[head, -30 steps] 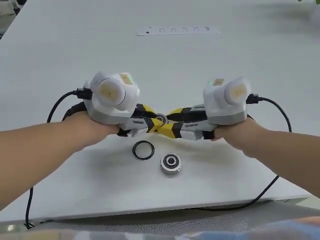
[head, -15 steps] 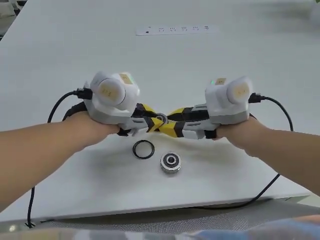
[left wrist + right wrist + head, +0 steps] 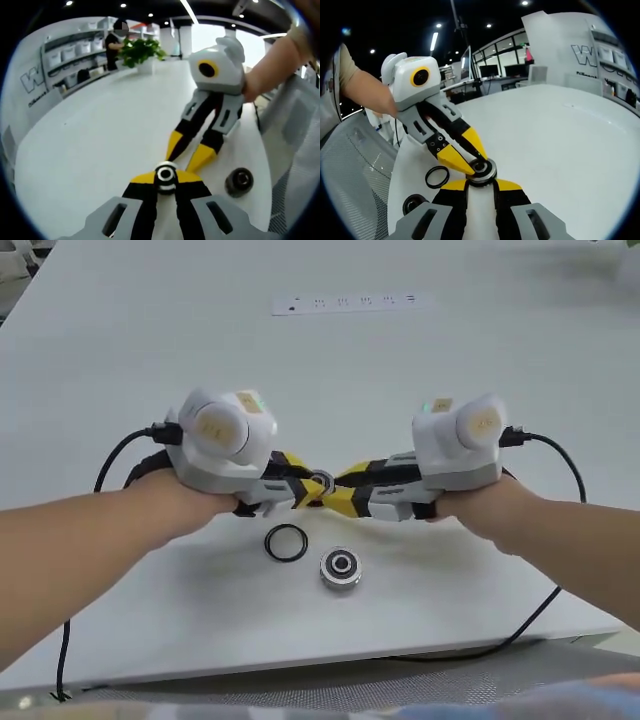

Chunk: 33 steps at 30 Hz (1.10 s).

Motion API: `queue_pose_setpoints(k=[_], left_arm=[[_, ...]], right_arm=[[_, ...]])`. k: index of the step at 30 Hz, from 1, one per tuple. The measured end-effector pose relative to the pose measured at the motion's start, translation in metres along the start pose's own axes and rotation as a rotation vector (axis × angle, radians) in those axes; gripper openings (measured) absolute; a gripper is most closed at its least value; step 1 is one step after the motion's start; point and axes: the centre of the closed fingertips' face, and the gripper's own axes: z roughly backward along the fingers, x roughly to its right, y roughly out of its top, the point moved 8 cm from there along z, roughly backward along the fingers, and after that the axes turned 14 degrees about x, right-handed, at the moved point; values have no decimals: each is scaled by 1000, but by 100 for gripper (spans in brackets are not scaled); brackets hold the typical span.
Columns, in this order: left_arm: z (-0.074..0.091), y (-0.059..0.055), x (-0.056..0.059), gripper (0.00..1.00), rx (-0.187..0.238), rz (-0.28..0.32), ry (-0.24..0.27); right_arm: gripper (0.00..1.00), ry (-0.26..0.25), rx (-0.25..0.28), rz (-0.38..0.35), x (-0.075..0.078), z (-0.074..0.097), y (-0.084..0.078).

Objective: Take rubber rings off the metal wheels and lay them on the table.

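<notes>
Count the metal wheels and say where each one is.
2. The first wheel is pinched between the left claw and right claw above the table; the second wheel lies on it beside a loose rubber ring.

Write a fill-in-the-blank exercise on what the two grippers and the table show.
1. The left gripper and right gripper close their fingers on one metal ___, held in the air.
2. The loose rubber ring on the table is coloured ___.
3. A second wheel lies beside the ring, and the two do ___ touch.
Missing words: wheel; black; not.
</notes>
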Motion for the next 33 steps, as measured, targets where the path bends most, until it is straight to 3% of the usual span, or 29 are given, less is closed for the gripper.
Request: queue_pose_setpoints(k=[2,3,20,29,33], left_arm=[[0,0,0,13,0,-2,2],[0,0,0,13,0,0,2],[1,0,2,13,-6,-1,20],[1,0,3,13,-12,-2,35],[1,0,3,13,-11,5,42]], right_arm=[[10,12,-30,7,0,2,-3],[9,2,-11,-1,2,2,-2],[1,-30,-8,-61,4,7,-2],[0,-58,21,-159,6,12,-2],[0,-85,62,-240,7,13,-1]])
